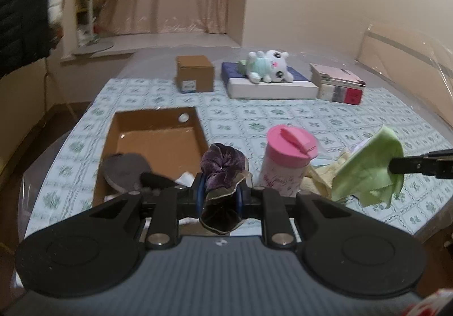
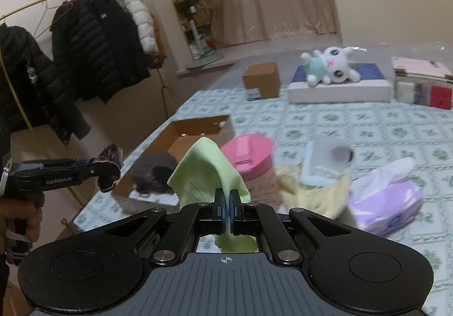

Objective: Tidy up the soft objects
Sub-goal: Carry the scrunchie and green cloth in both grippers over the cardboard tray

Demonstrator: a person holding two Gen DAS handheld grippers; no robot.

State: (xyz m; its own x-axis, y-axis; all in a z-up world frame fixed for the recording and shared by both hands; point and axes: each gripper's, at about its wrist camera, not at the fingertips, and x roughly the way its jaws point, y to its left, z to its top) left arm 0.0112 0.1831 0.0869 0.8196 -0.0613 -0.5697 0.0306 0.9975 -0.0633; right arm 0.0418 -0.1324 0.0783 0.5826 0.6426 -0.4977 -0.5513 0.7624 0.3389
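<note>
Two grips were noted: left gripper was clamped on a purple scrunchie, right gripper on a green cloth, beside the open box.

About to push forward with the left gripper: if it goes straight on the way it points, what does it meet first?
Probably the open cardboard box. The left gripper, shut on the purple scrunchie, points down near the box's right wall; depth is unclear, and it might meet the tablecloth instead.

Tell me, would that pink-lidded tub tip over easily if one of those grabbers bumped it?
Probably yes. The pink-lidded tub stands upright and looks taller than it is wide, so a push near its lid could topple it. Being round, it might then roll on the tablecloth. The yellow cloth beside it might soften a fall that way.
</note>
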